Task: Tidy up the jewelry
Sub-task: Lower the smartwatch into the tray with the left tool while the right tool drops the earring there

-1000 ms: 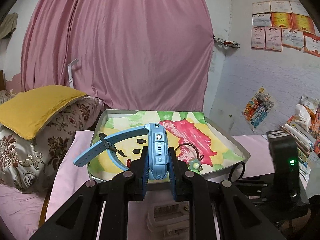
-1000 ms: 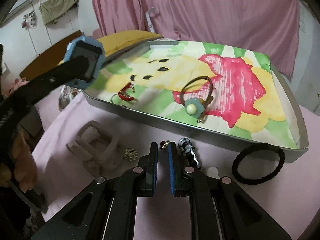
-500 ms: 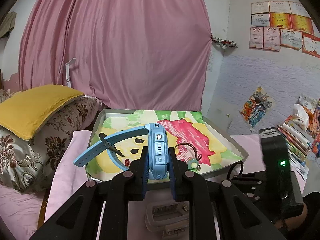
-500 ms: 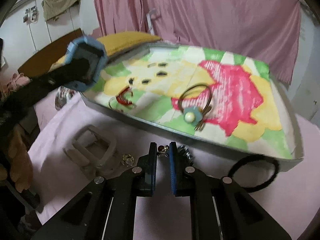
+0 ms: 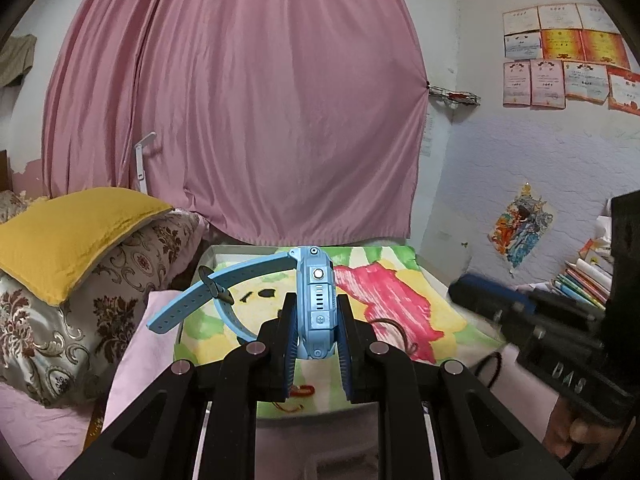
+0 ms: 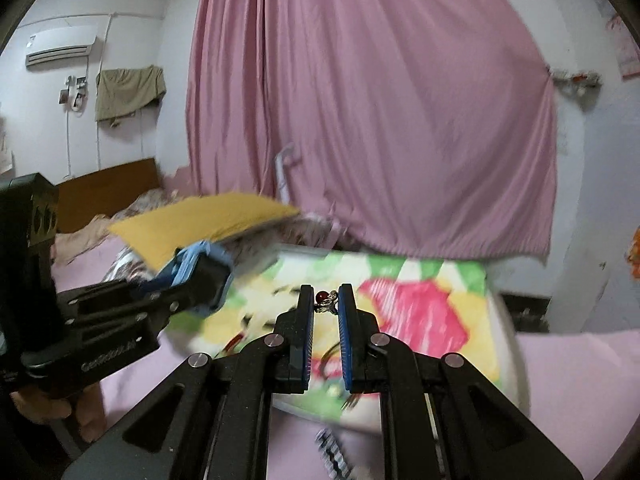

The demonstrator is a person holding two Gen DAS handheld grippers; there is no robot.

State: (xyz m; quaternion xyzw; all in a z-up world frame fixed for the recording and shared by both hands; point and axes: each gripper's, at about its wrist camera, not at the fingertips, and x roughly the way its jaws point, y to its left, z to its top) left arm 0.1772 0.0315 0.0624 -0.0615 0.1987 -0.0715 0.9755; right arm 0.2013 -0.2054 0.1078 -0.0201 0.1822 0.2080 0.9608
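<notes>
My left gripper (image 5: pixel 316 308) is shut on a blue watch (image 5: pixel 314 304) and holds it on edge above the near rim of the painted tray (image 5: pixel 436 280). The strap (image 5: pixel 216 294) hangs out to the left. My right gripper (image 6: pixel 326 306) is shut on a small earring with a red bead (image 6: pixel 325 300) and holds it raised over the tray (image 6: pixel 490 320). The watch (image 6: pixel 200 276) in the left gripper shows at the left of the right wrist view. A brown hair tie (image 5: pixel 394 330) and a red piece (image 5: pixel 302 390) lie in the tray.
A yellow cushion (image 5: pixel 68 232) on patterned pillows lies left of the tray. A black hair band (image 5: pixel 486 370) lies on the pink sheet at the tray's right. A braided trinket (image 6: pixel 332 452) lies on the sheet near me. Books (image 5: pixel 580 280) stack at the far right.
My right gripper took hold of the small earring on the sheet and lifted it up over the tray. My left gripper moved forward with the watch.
</notes>
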